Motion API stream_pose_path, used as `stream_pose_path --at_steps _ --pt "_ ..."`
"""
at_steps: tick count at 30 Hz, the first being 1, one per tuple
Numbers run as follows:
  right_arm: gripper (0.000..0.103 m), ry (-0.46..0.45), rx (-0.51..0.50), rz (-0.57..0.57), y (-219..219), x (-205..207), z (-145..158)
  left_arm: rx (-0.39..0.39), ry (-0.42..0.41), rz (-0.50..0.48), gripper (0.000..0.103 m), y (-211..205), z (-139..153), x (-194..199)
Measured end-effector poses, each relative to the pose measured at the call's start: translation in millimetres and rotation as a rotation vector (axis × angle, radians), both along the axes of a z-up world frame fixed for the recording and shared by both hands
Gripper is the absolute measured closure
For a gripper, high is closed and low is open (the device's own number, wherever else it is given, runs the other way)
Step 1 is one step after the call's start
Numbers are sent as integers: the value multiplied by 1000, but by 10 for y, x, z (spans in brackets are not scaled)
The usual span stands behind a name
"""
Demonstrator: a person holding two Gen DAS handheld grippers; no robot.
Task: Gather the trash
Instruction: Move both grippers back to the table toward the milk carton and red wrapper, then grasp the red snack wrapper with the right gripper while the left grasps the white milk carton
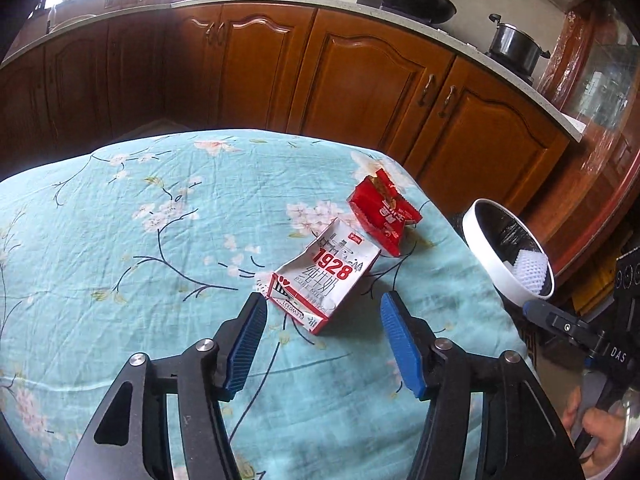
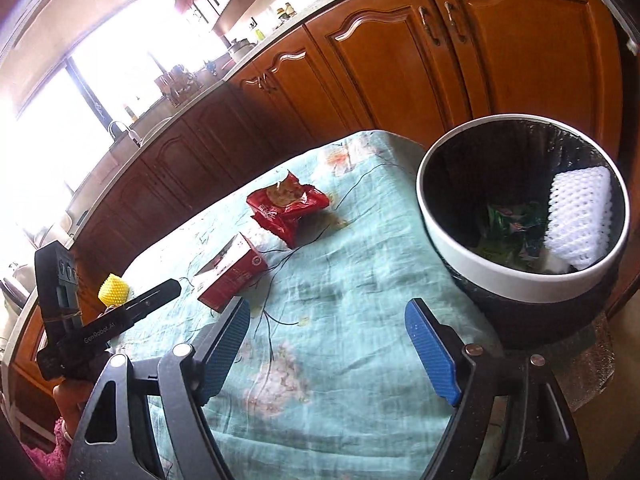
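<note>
Jaws spread on left gripper (image 1: pixel 323 312) and right gripper (image 2: pixel 327 318) (both empty), milk carton (image 1: pixel 326 278) crushed, bin (image 2: pixel 520 216) contents half-hidden

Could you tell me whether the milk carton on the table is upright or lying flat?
Lying flat. The milk carton rests crushed on its side on the tablecloth, printed face up, just ahead of the open left gripper.

You are looking at a flattened milk carton (image 1: pixel 326 276) lying on its side on the worktop, white and red with "1928" printed across it; just beyond it a torn-open red snack wrapper (image 1: pixel 384 210) is sitting crumpled, its mouth gaping upward; off the worktop's edge a round white-rimmed bin (image 2: pixel 520 216) with a black liner is standing upright, holding a white foam net (image 2: pixel 578 218) and green wrappers (image 2: pixel 510 222).
</note>
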State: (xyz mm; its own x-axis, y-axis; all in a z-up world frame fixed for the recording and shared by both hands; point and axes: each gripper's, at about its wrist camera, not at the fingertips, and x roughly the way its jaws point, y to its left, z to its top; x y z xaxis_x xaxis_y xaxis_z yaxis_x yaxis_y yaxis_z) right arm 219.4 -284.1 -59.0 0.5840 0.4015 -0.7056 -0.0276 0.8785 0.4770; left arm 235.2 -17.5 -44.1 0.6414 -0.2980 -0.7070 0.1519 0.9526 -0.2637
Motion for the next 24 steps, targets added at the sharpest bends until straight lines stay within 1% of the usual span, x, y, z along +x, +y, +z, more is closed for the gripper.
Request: stream_pose_path --at_steps 2,3,5,7,9,13,16,19,21,22,23,24 --pt "22 10 9 3 68 57 -23 17 6 -41 35 -19 5 29" --pt "22 16 17 2 91 95 -36 30 5 -58 34 -54 -3 79" --pt "22 22 33 3 114 167 -44 78 -6 -93 28 -96 -7 127" --pt "22 25 34 12 161 257 -50 135 -21 -126 24 -167 -28 205" --pt "22 26 23 21 214 347 -53 181 -24 -146 24 -213 -63 279" --pt "22 31 33 33 271 536 -89 249 -12 -152 24 -259 -164 476" --pt "22 51 63 30 275 672 -148 281 -4 -170 24 -309 -259 614" --pt "22 62 73 25 304 788 -185 293 -1 -183 24 -360 -348 722" --pt "22 66 78 22 320 858 -205 286 -2 -193 28 -385 -392 754" --pt "22 70 84 21 327 888 -216 274 -4 -205 37 -391 -408 754" --pt "22 72 91 21 330 915 -226 262 1 -219 49 -398 -428 756" --pt "22 77 97 20 342 953 -245 265 8 -219 51 -403 -449 768"
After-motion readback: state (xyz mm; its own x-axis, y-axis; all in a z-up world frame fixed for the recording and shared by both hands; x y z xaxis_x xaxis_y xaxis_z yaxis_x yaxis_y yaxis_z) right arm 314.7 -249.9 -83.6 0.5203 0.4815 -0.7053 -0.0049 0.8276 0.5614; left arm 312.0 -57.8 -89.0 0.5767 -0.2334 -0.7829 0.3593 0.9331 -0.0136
